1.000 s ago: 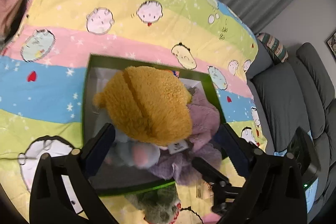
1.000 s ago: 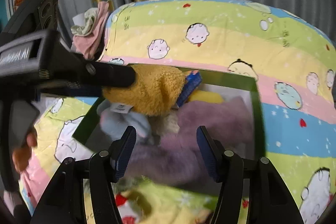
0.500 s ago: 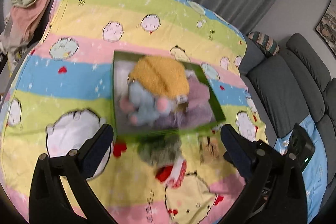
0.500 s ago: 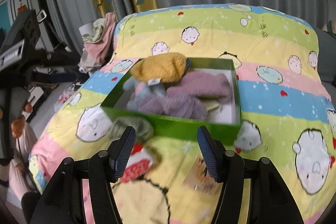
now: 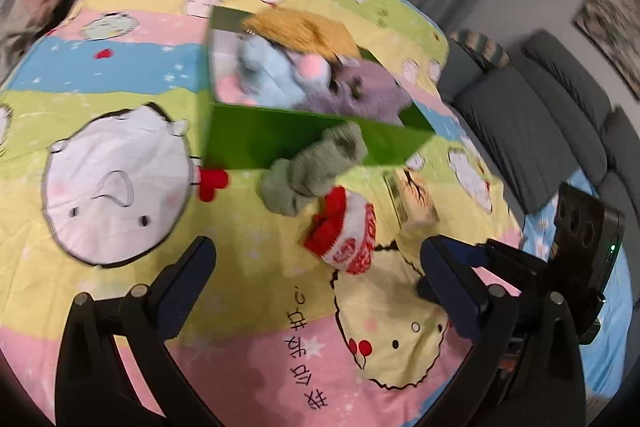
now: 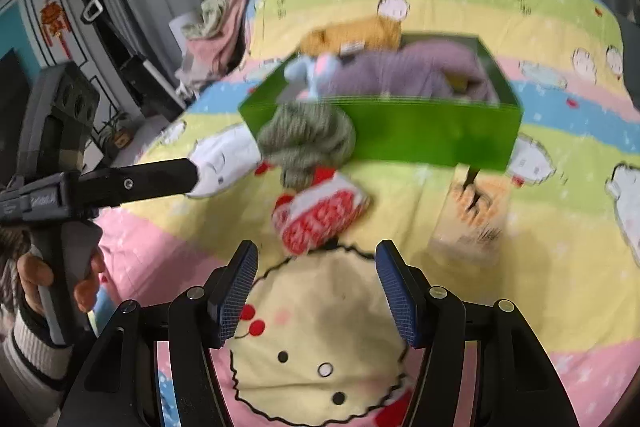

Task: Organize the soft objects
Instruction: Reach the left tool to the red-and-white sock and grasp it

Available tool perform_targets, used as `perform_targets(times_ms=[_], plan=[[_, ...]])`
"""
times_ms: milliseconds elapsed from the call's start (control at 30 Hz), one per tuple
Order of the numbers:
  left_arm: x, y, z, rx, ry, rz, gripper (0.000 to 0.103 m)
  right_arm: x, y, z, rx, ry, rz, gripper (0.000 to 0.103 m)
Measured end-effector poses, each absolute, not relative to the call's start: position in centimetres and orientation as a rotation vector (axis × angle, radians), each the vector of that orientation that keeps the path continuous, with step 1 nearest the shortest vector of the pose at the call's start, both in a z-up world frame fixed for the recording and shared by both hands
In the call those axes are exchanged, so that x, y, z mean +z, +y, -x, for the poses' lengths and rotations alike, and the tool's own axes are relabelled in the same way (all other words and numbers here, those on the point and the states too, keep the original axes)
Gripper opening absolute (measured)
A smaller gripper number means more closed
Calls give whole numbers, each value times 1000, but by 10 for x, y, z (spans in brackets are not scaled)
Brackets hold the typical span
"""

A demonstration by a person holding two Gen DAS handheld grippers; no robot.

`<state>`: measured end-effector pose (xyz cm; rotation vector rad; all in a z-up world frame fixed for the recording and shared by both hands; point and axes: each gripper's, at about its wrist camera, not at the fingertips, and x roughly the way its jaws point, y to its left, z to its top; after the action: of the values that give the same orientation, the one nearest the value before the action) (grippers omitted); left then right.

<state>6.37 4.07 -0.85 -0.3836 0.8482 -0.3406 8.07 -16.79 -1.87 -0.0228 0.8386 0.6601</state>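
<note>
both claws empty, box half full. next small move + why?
Probably ease the right claw forward and down onto the red-and-white knitted piece. It lies loose on the striped cartoon blanket, nearest and roughly centred ahead of that claw's open jaws, outside the green cardboard box. The grey-green fuzzy bundle leaning against the box front could follow.

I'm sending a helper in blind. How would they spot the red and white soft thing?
Find the green box on the cartoon quilt. Outside its front wall lies a grey-green knitted bundle; the red and white knitted sock touches it, nearer you, the only red-patterned piece.
</note>
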Motion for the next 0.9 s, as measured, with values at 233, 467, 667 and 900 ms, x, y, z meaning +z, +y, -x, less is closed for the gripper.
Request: perform_targets(times_ms=[233, 467, 667, 900], plan=[[-23, 17, -91, -457, 881, 366, 100, -42, -142, -96, 644, 883, 45, 62], [-40, 0, -98, -467, 915, 354, 91, -57, -120, -111, 663, 908, 80, 62], [-52, 2, -105, -473, 928, 437, 72, -55, -123, -121, 650, 896, 65, 62], [-61, 8, -109, -501, 948, 511, 43, -55, -128, -124, 687, 857, 50, 57]])
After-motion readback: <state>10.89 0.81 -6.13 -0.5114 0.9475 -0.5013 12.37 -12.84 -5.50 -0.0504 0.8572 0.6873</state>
